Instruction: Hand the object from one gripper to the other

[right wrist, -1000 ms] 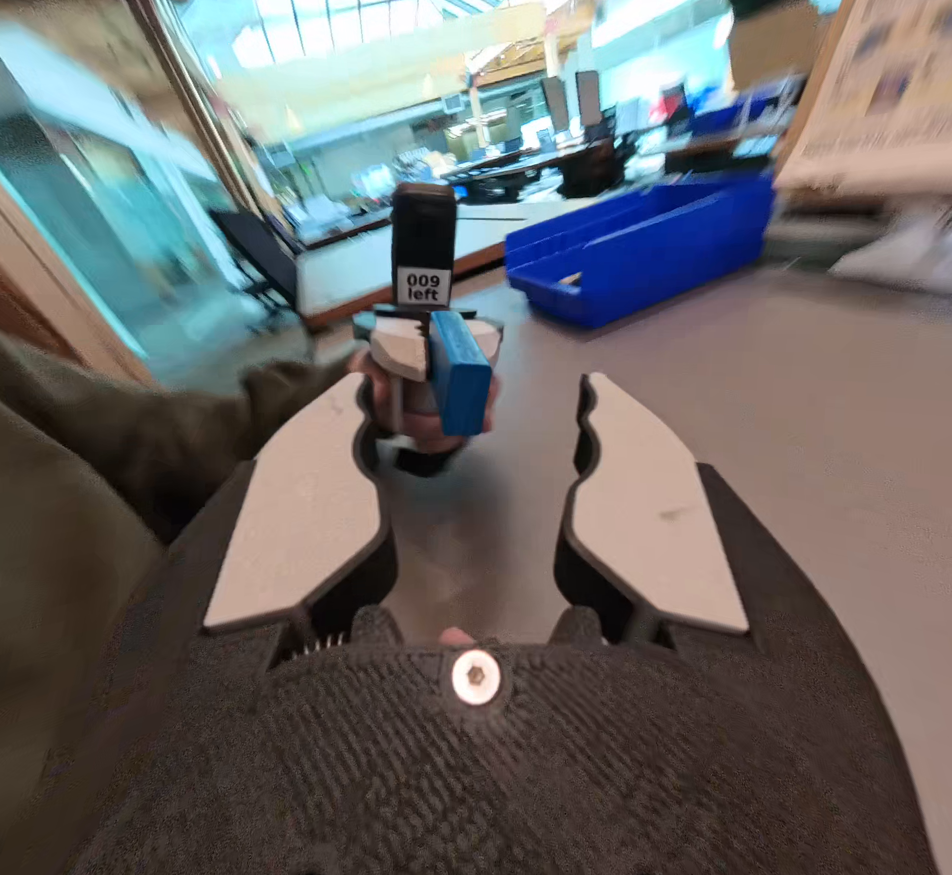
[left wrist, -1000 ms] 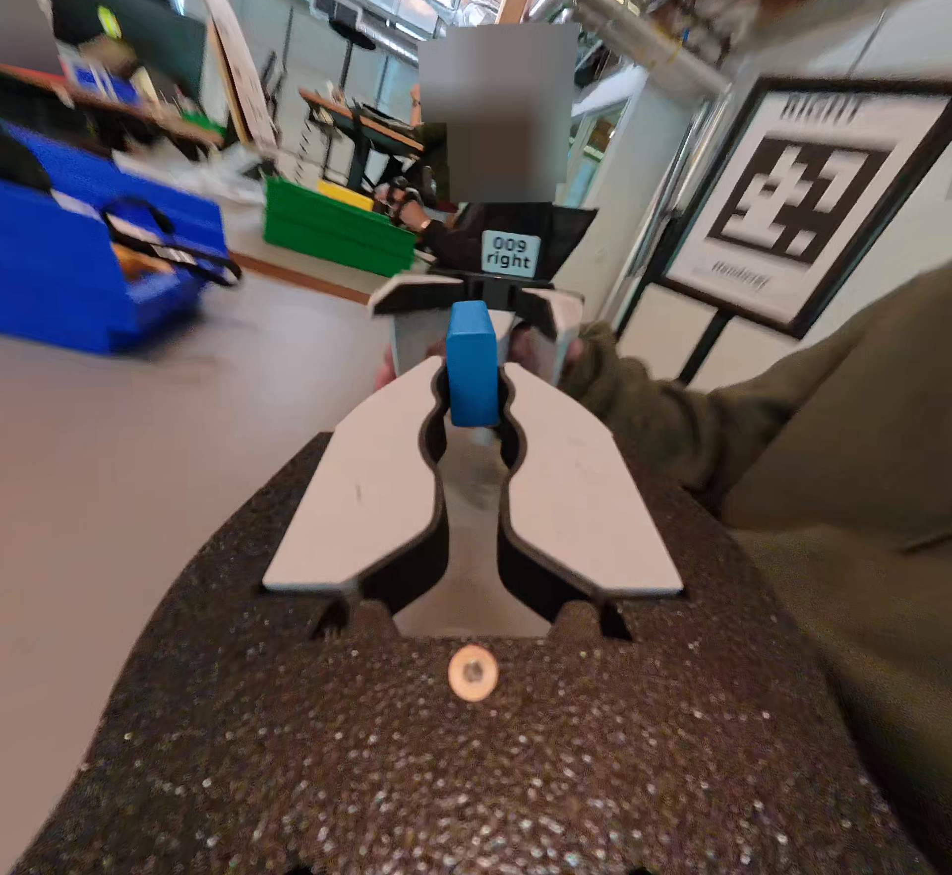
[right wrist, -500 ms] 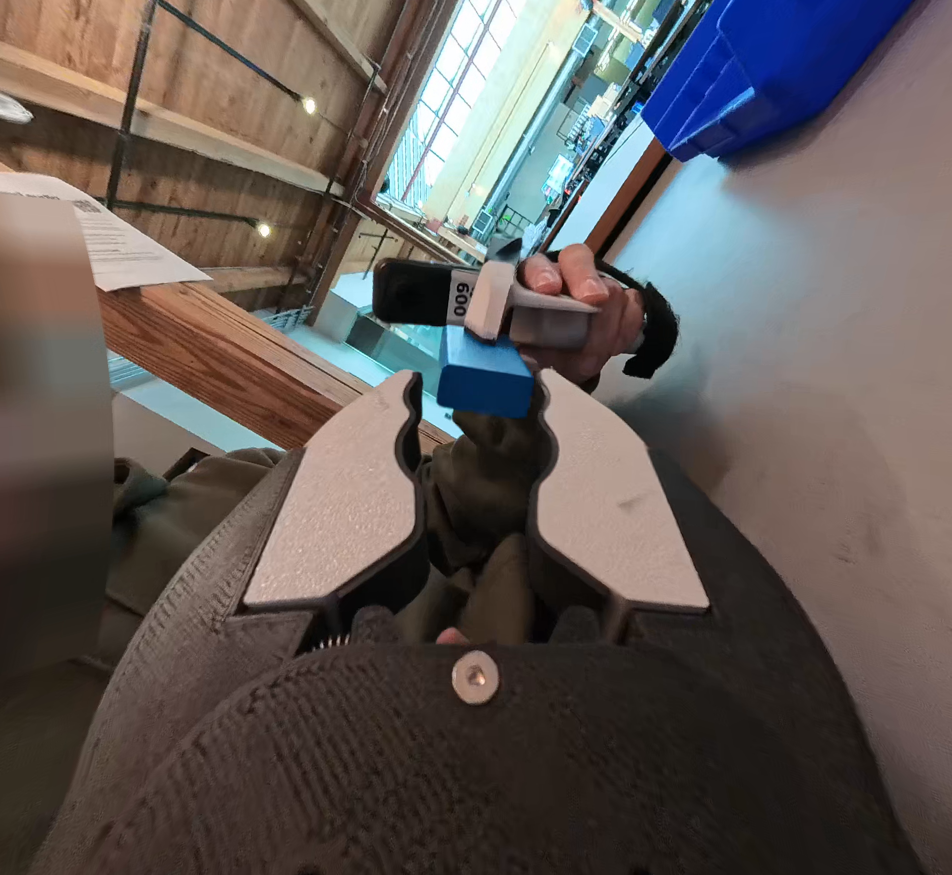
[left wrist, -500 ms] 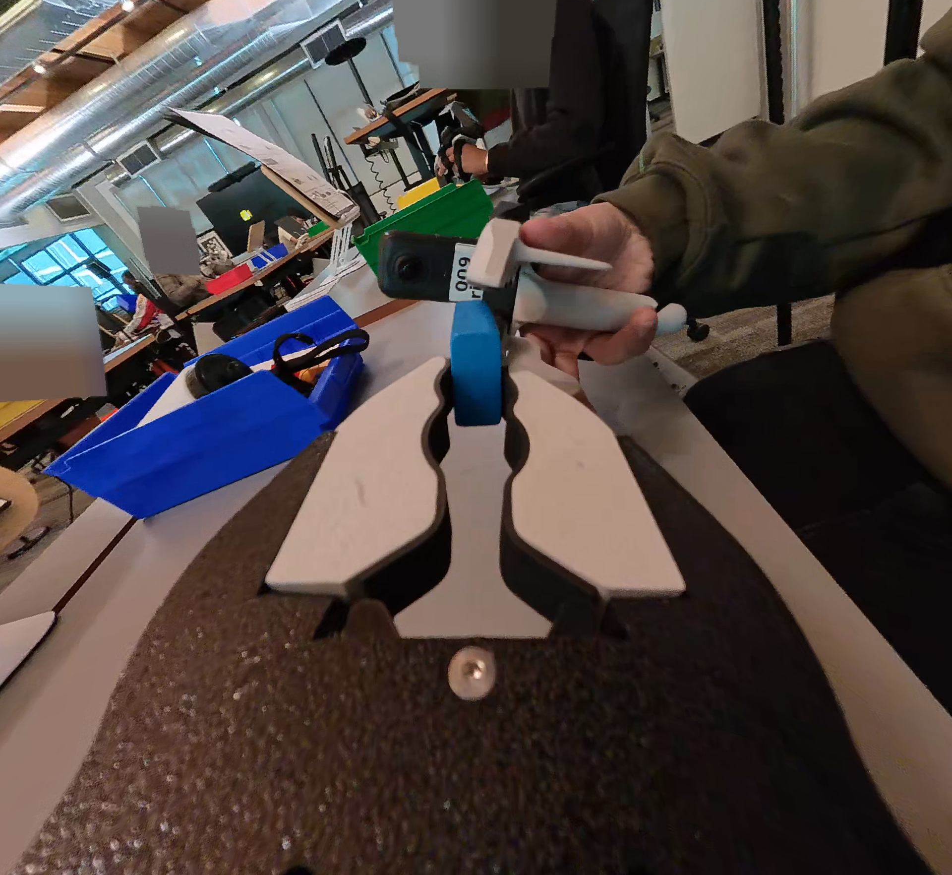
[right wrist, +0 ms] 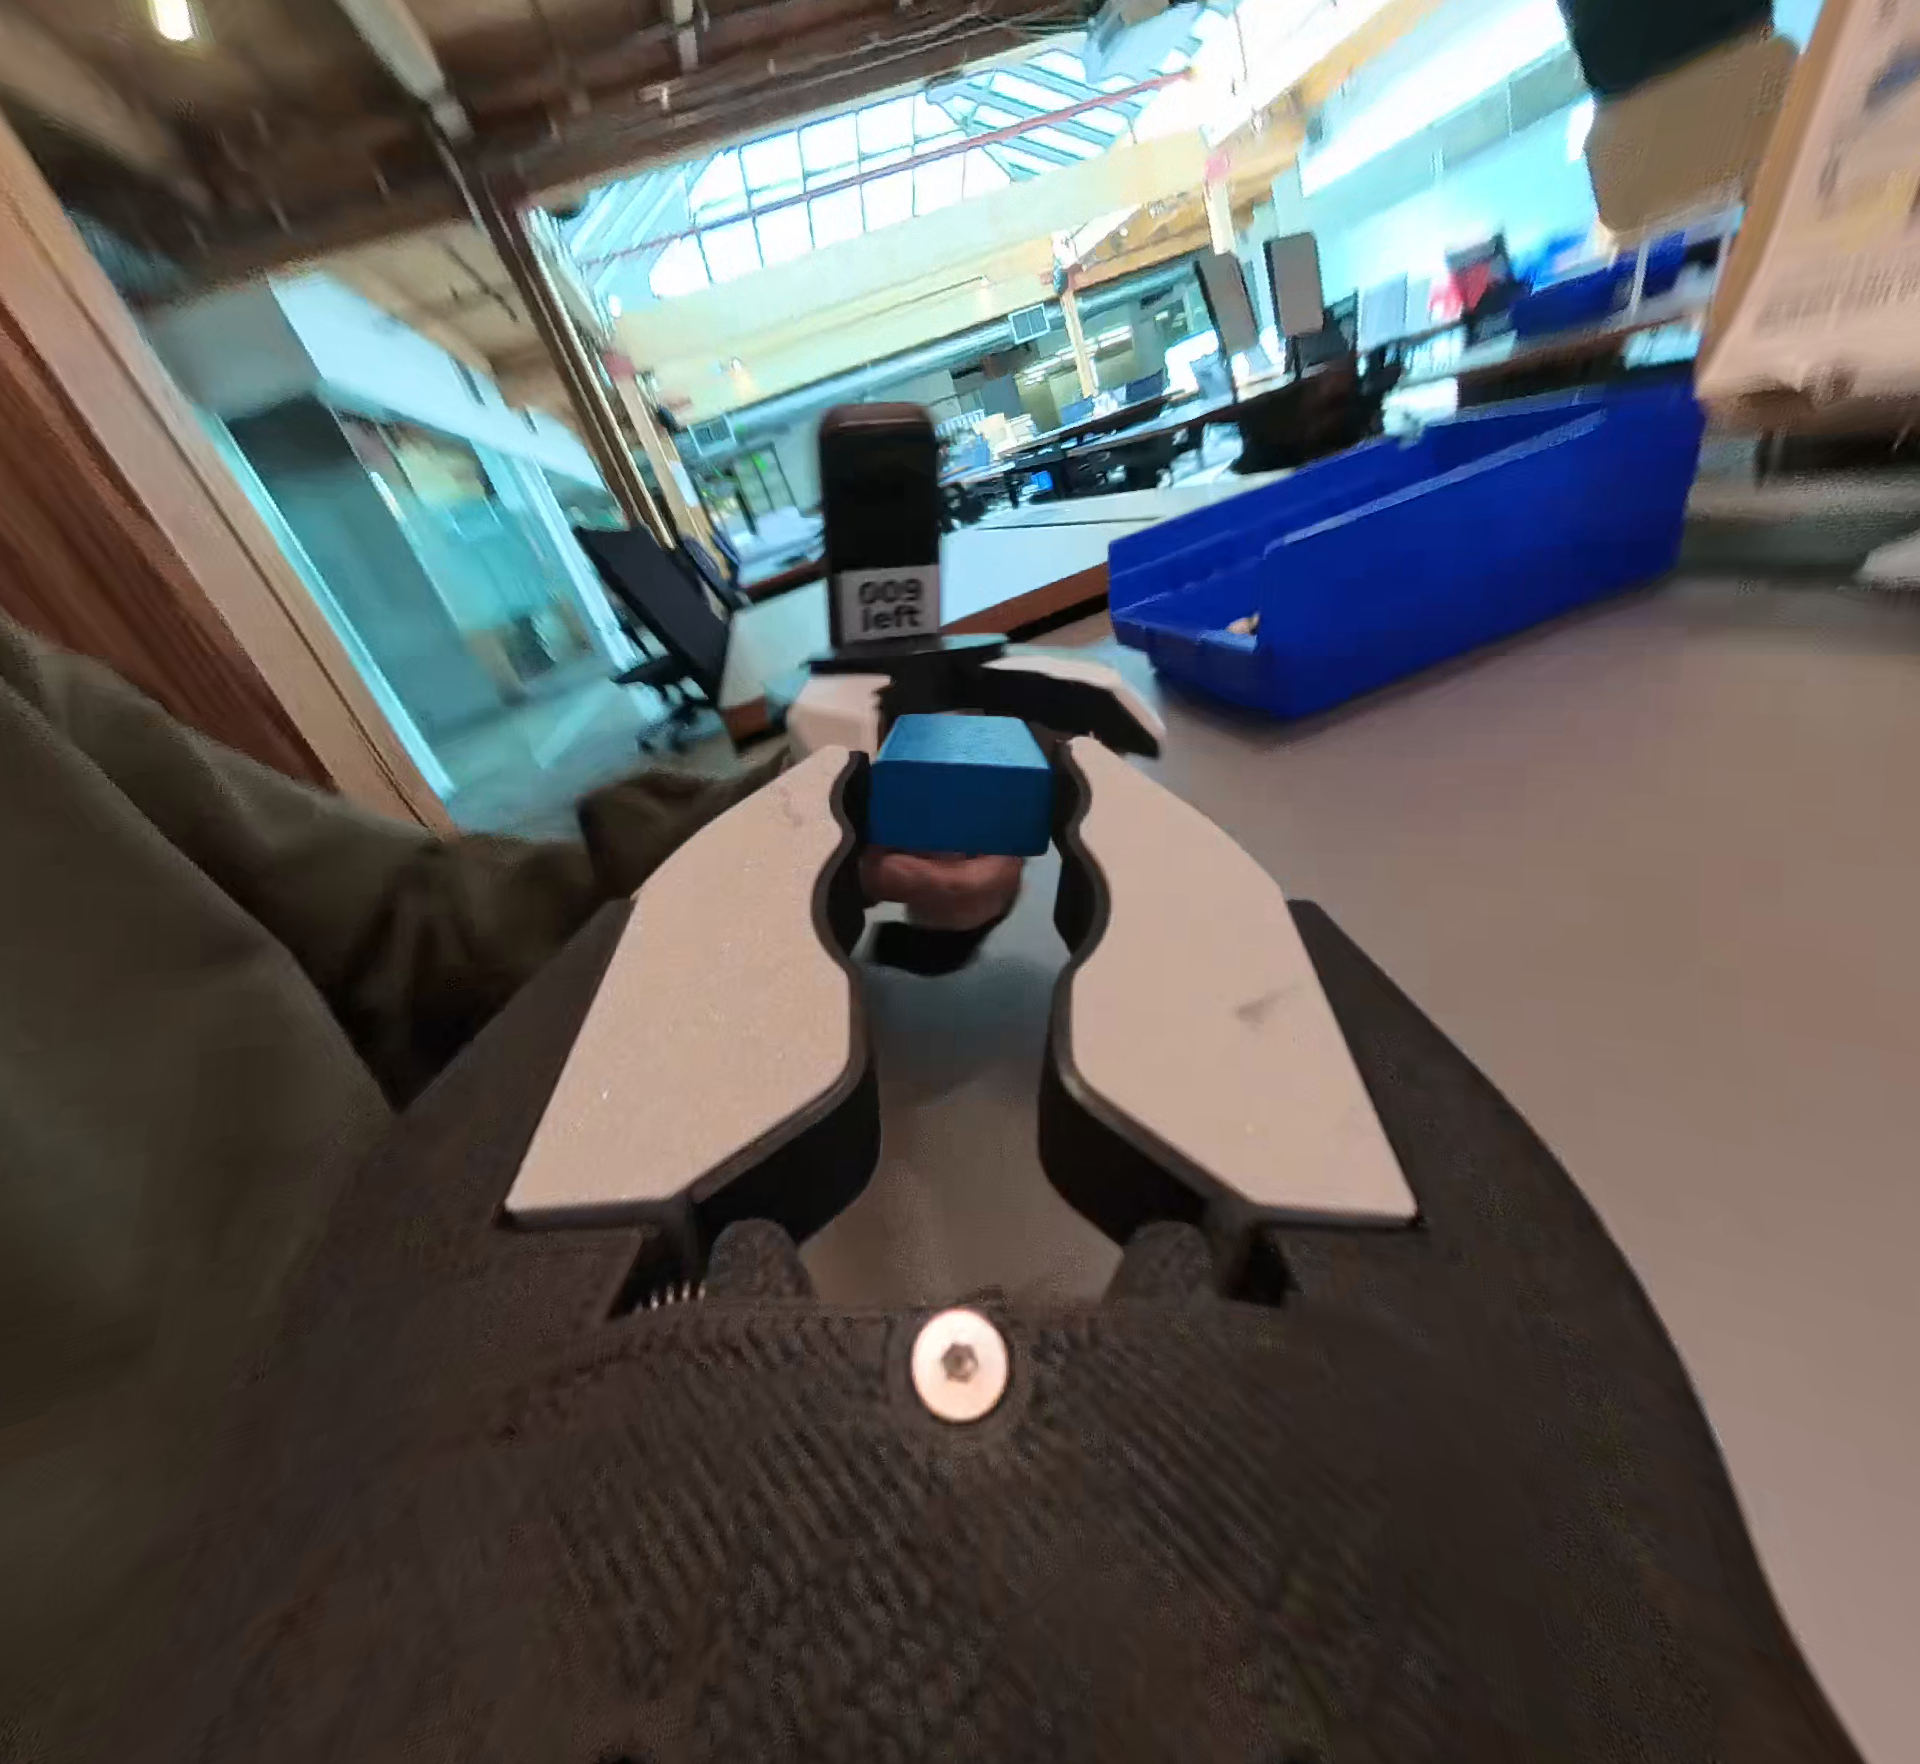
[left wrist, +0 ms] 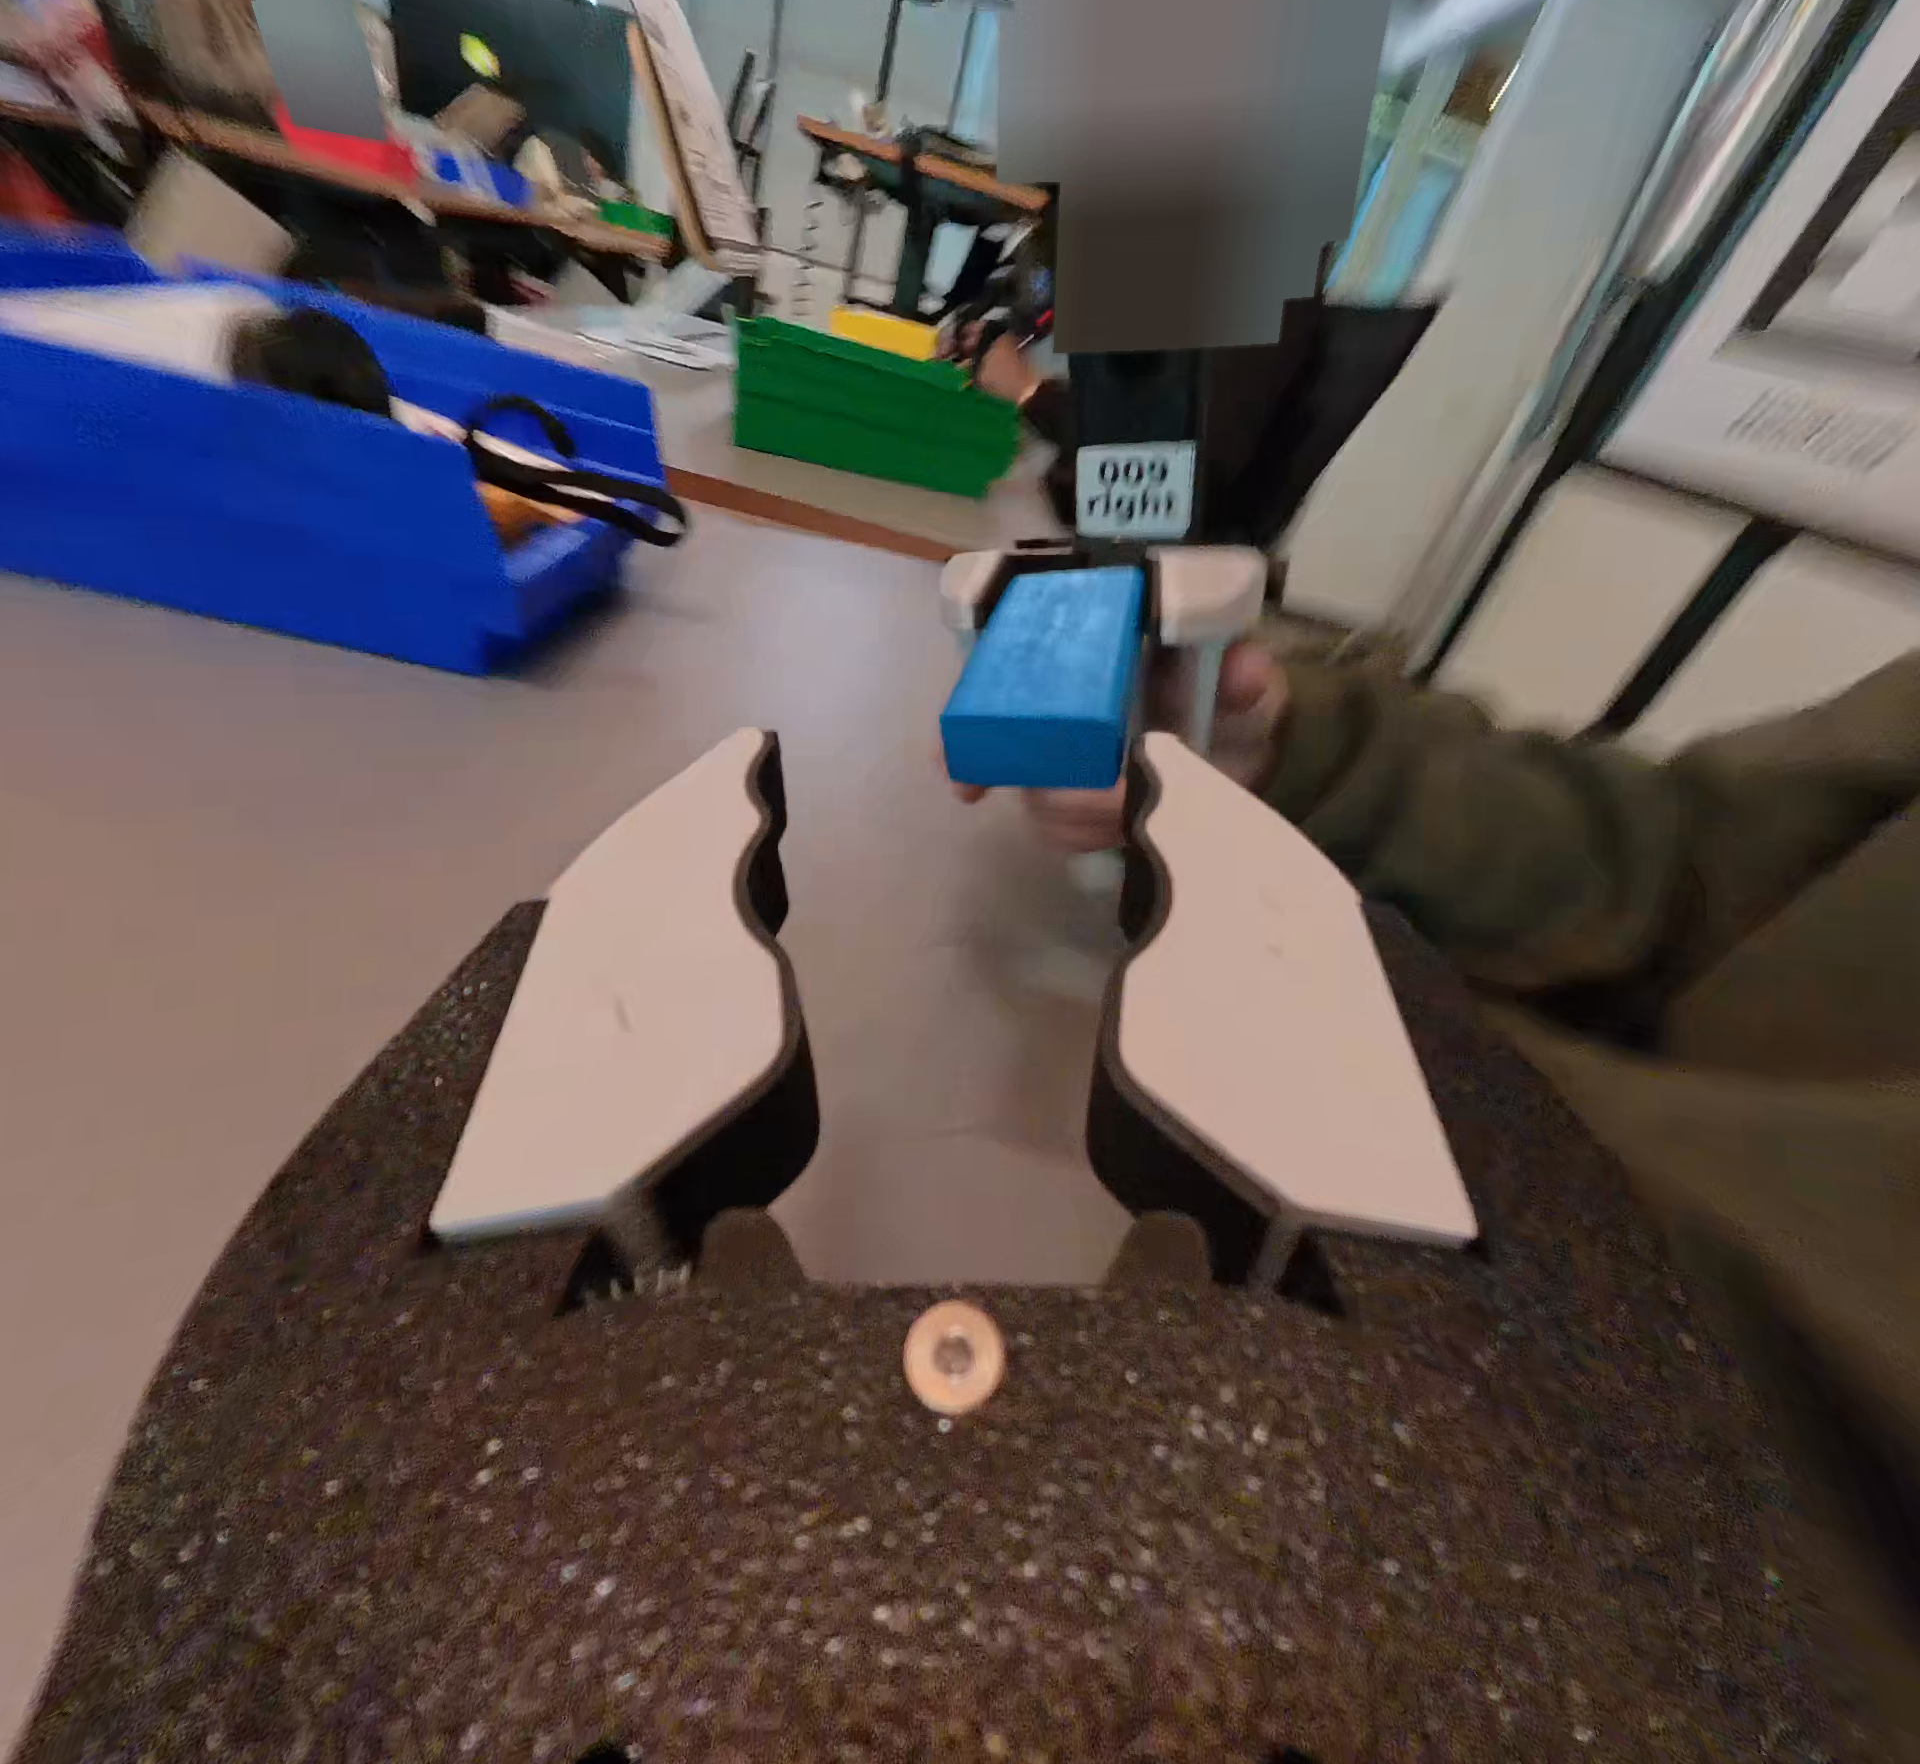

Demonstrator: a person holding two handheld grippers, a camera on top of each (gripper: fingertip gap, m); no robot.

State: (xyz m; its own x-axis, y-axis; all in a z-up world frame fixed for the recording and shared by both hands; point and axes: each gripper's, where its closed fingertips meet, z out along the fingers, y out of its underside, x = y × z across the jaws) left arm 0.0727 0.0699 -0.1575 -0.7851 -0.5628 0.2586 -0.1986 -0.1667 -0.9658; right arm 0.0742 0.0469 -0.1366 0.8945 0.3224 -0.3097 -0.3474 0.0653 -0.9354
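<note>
The broad grey matte surface point(left wrist: 260, 831) fills the lower field of both wrist views and carries everything else. At its far side in the left wrist view stands a long blue plastic bin point(left wrist: 239, 509) with black looped straps hanging over its near end; the same kind of blue bin point(right wrist: 1403, 571) shows at right in the right wrist view. Behind it, farther back, sits a smaller green plastic bin point(left wrist: 868, 415) with a yellow item just beyond it. An olive-green fabric sleeve point(left wrist: 1538, 841) enters from the right of the left wrist view and leads to the hand that grips the right tool's handle. Left claw point(left wrist: 951, 758): two pale grey flat fingers with black wavy inner edges, spread wide apart, released, nothing between them; bare surface shows through the gap. Right claw point(right wrist: 954, 774): fingers drawn in against the two side faces of a small blue rectangular block point(right wrist: 958, 795), clenched on it at the tips. In the left wrist view the same block point(left wrist: 1044, 686) sits between the right claw's pale fingers, its long axis pointing toward the left camera, lifted off the surface, just beyond and slightly right of the left claw's right fingertip and apart from it. Each tool carries a small white label on its black camera mount. Background benches and monitors are motion-blurred.
</note>
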